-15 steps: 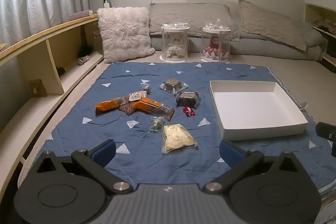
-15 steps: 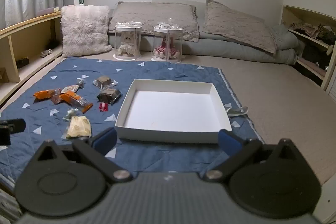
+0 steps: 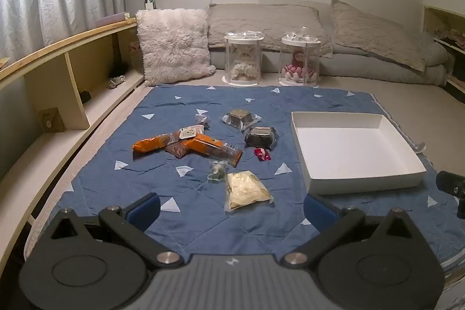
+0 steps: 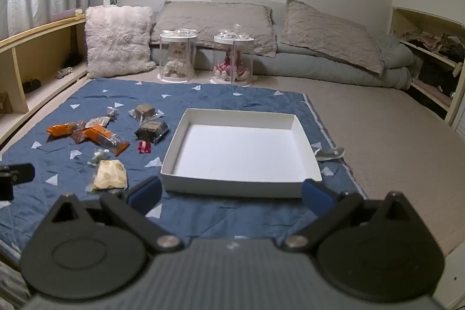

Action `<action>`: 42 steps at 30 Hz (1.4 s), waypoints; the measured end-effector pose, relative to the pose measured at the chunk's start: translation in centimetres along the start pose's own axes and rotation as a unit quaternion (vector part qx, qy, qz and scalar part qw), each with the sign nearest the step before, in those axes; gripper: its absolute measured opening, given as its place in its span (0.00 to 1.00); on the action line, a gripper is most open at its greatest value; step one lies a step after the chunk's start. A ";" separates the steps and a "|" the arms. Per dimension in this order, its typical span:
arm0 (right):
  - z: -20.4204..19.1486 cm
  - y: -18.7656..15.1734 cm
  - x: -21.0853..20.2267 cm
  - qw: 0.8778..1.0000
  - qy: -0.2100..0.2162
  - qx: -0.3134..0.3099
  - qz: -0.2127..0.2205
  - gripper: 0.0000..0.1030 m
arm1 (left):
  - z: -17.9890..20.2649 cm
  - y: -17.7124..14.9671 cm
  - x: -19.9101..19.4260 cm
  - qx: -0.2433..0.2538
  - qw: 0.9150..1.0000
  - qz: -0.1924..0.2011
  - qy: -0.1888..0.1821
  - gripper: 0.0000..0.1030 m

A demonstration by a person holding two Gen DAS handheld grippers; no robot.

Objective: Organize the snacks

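Several snacks lie on a blue quilted mat (image 3: pixel 174 193): a yellow packet (image 3: pixel 245 189), a small green packet (image 3: pixel 218 170), orange wrappers (image 3: pixel 213 148), two dark cakes in clear wrap (image 3: pixel 260 135), a red candy (image 3: pixel 262 154). An empty white box (image 3: pixel 353 147) sits to their right; it also shows in the right wrist view (image 4: pixel 241 150). My left gripper (image 3: pixel 231 209) is open and empty, just short of the yellow packet. My right gripper (image 4: pixel 229 192) is open and empty at the box's near edge. The yellow packet also shows in the right wrist view (image 4: pixel 110 175).
Two clear display jars (image 3: pixel 244 60) (image 3: pixel 299 63) stand beyond the mat. A fluffy cushion (image 3: pixel 174 44), grey pillows and bedding (image 3: pixel 363 34) line the back. A wooden shelf (image 3: pixel 58 71) runs along the left. A clear wrapper (image 4: pixel 330 153) lies right of the box.
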State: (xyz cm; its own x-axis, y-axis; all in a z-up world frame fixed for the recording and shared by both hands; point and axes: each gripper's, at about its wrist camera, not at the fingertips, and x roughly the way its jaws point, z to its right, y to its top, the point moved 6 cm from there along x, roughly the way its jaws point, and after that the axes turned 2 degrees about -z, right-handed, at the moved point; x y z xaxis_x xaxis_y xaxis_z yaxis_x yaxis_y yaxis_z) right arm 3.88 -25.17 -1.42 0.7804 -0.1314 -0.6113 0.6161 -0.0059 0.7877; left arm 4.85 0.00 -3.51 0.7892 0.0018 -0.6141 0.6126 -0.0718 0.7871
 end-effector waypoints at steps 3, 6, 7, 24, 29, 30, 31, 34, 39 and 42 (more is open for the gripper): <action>0.1 0.0 0.0 1.000 -0.001 0.000 0.000 1.00 | 0.0 0.0 0.0 0.000 1.000 0.000 -0.001 1.00; -0.1 0.1 0.1 1.000 0.000 -0.001 -0.001 1.00 | 0.0 0.0 0.0 0.000 1.000 -0.001 -0.001 1.00; 0.0 0.1 0.1 1.000 0.000 -0.001 0.000 1.00 | 0.0 0.0 0.0 -0.001 1.000 -0.001 -0.001 1.00; 0.2 -0.1 -0.2 1.000 0.000 -0.001 -0.001 1.00 | 0.0 0.0 0.0 -0.001 1.000 0.000 -0.002 1.00; 0.1 -0.1 -0.1 1.000 0.000 -0.001 -0.001 1.00 | 0.0 0.0 0.0 -0.001 1.000 0.000 -0.002 1.00; 0.1 -0.1 -0.1 1.000 0.000 -0.001 -0.001 1.00 | 0.0 0.0 0.0 -0.001 1.000 0.000 -0.002 1.00; 0.1 -0.1 -0.1 1.000 0.000 -0.001 -0.001 1.00 | 0.0 0.0 0.0 -0.001 1.000 -0.001 -0.002 1.00; 0.1 -0.1 -0.1 1.000 0.000 -0.001 -0.001 1.00 | 0.0 0.0 0.0 -0.001 1.000 0.000 -0.002 1.00; 0.1 -0.1 -0.1 1.000 0.000 -0.002 -0.001 1.00 | 0.0 0.0 0.0 -0.001 1.000 0.000 -0.002 1.00; 0.1 -0.1 -0.1 1.000 0.000 -0.001 -0.002 1.00 | 0.0 0.0 0.0 -0.001 1.000 -0.001 -0.002 1.00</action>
State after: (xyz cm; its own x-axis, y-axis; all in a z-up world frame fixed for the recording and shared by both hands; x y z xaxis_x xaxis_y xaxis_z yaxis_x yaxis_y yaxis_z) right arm 3.74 -25.24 -1.38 0.7781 -0.1313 -0.6143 0.6192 -0.0036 0.7852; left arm 4.85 -0.01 -3.51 0.7882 -0.0018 -0.6155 0.6139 -0.0691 0.7864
